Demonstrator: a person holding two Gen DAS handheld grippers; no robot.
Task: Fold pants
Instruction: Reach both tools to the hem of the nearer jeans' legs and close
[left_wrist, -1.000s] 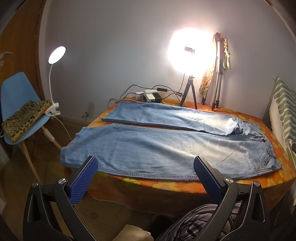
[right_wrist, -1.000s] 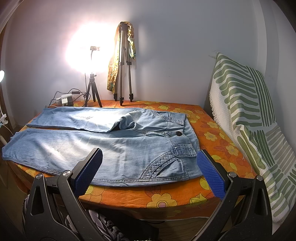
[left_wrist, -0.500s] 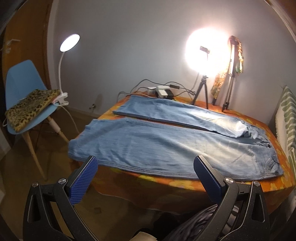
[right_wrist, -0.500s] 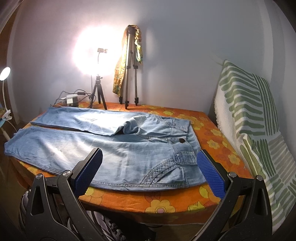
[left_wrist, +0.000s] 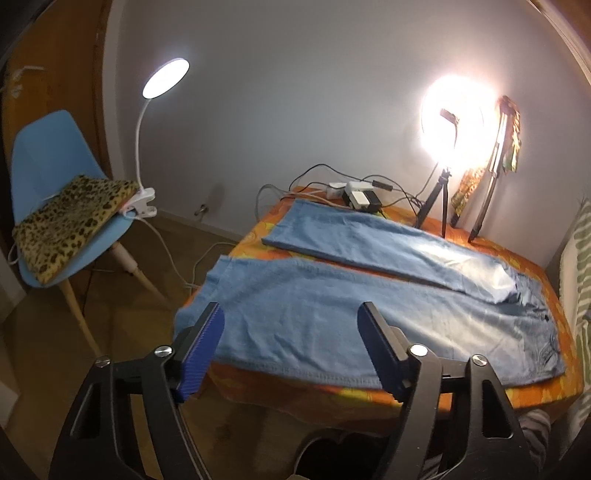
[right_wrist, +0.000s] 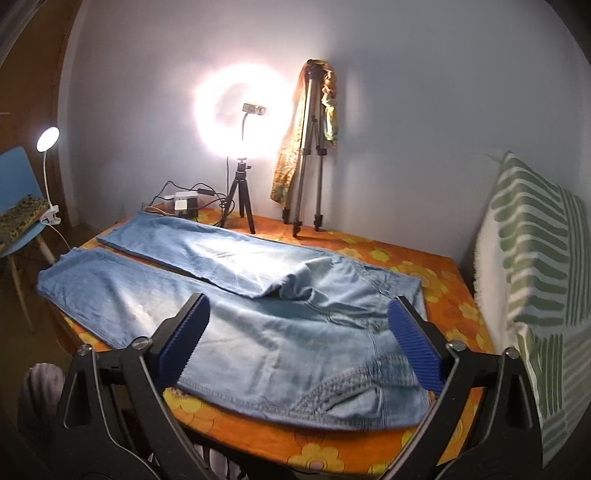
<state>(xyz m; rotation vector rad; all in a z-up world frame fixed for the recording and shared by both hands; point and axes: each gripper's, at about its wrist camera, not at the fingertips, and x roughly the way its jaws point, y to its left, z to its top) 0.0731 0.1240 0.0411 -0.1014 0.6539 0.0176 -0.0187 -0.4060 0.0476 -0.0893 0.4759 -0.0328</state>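
My left gripper (left_wrist: 290, 347) hovers off the near table edge, jaws apart and just narrowing, nothing between them. Ahead of it lie the light-blue jeans (left_wrist: 332, 314), spread flat on the orange flowered tablecloth (left_wrist: 535, 391), hems toward its left. My right gripper (right_wrist: 297, 341) stands wide, just closing a little, empty, with the jeans' waistband and pocket stitching directly beyond its fingertips. Far past both, against the wall: a lit ring light (right_wrist: 240, 110) on a small tripod. Off left of the left gripper, a blue chair (left_wrist: 48, 177) with a clip lamp (left_wrist: 162, 79).
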